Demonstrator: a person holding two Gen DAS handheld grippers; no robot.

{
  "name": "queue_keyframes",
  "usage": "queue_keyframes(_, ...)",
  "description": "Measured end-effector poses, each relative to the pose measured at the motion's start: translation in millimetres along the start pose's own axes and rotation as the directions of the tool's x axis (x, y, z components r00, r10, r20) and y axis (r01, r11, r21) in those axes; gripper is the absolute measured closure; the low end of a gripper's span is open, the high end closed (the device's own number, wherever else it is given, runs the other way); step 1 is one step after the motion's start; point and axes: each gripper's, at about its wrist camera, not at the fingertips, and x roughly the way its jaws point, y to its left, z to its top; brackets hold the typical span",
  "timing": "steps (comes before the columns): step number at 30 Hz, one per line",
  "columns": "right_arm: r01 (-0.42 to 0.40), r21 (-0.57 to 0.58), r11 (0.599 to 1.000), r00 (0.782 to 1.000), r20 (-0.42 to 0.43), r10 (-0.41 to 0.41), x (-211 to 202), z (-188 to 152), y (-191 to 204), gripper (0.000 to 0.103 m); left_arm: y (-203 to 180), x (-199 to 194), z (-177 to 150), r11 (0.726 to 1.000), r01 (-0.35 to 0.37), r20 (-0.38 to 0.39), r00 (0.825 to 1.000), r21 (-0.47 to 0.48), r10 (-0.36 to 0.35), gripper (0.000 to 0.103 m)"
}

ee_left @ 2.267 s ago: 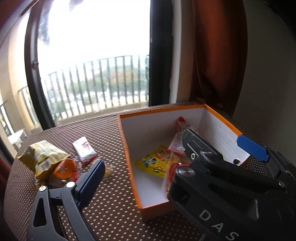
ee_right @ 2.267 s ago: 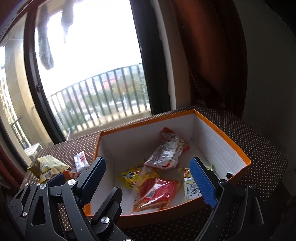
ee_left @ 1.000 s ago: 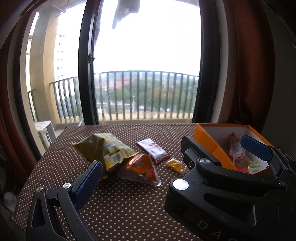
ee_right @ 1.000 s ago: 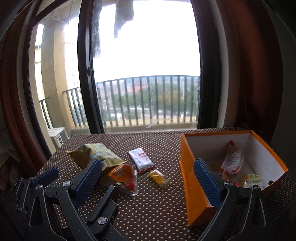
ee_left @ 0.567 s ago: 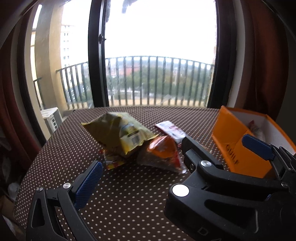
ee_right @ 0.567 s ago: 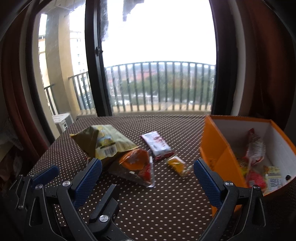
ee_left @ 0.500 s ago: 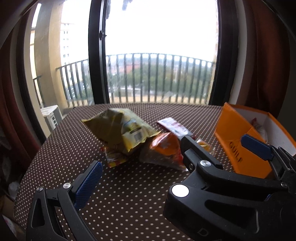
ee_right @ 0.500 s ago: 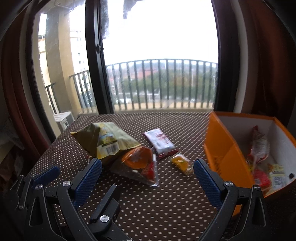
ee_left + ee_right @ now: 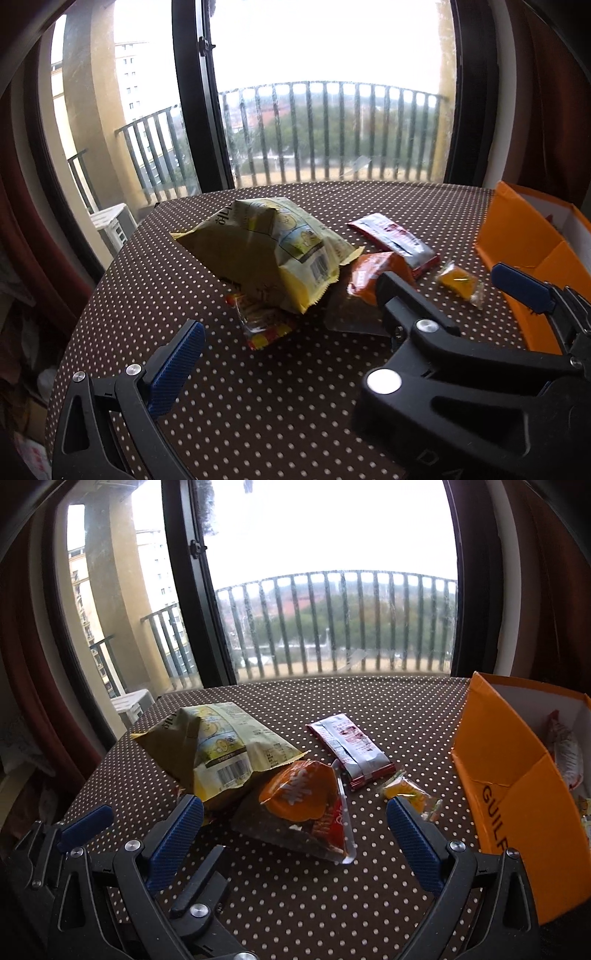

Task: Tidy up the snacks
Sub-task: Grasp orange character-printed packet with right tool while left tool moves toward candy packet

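both grippers' jaws wide, empty – over orange pkt (image 9: 299, 794).

Right gripper (image 9: 295, 825) fingers spread above orange snack bag (image 9: 301, 792), orange box (image 9: 506, 760) rightward

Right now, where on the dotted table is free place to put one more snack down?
Bare cloth lies along the near edge, between the grippers and the orange packet, and at the far side toward the window, behind the yellow bag and the red bar. Crowded: the middle cluster, up to the small candy beside the orange box.

Backlit, blown-out window (image 9: 332, 48), fisheye-warped edges
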Motion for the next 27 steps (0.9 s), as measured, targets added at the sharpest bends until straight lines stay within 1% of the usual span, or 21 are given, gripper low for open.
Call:
queue_keyframes(8, 0.000, 0.066, 0.998, 0.999, -0.040, 0.002, 31, 10, -12, 0.002, -2, 27, 19, 0.999, -0.026, -0.014, 1.000, 0.033, 0.026, 0.001)
queue_keyframes(12, 0.012, 0.089, 0.996, 0.998, -0.056, -0.007, 43, 18, -17, 0.002, -5, 43, 32, 0.996, -0.038, -0.011, 0.999, 0.083, 0.039, 0.001)
queue_keyframes(14, 0.017, 0.109, 0.994, 0.998, -0.068, -0.009, 48, 22, -21, 0.002, -5, 48, 37, 0.995, -0.035, -0.011, 0.999, 0.092, 0.036, 0.001)
queue_keyframes(17, 0.034, 0.125, 0.992, 0.997, -0.080, -0.024, 56, 27, -24, 0.002, -5, 61, 42, 0.996, -0.024, -0.030, 0.999, 0.087, 0.027, 0.001)
queue_keyframes(20, 0.040, 0.122, 0.992, 0.994, -0.108, -0.027, 66, 27, -24, 0.002, -2, 76, 41, 0.997, -0.018, -0.069, 0.997, 0.071, 0.023, 0.002)
queue_keyframes(21, 0.041, 0.122, 0.992, 0.993, -0.116, -0.027, 68, 27, -23, 0.002, 0, 80, 41, 0.998, -0.021, -0.081, 0.996, 0.065, 0.026, 0.006)
queue_keyframes(23, 0.043, 0.121, 0.992, 0.990, -0.137, -0.026, 74, 25, -22, 0.002, 2, 89, 39, 0.998, -0.024, -0.098, 0.995, 0.054, 0.029, 0.018)
queue_keyframes(24, 0.043, 0.121, 0.992, 0.989, -0.146, -0.025, 77, 24, -21, 0.002, 4, 93, 39, 0.999, -0.014, -0.110, 0.994, 0.048, 0.019, 0.025)
queue_keyframes(26, 0.043, 0.123, 0.991, 0.986, -0.164, -0.023, 82, 22, -20, 0.002, 6, 99, 37, 0.999, -0.014, -0.124, 0.992, 0.044, 0.019, 0.040)
queue_keyframes(27, 0.044, 0.123, 0.991, 0.985, -0.172, -0.023, 85, 22, -19, 0.002, 6, 102, 35, 0.999, -0.017, -0.130, 0.991, 0.045, 0.022, 0.052)
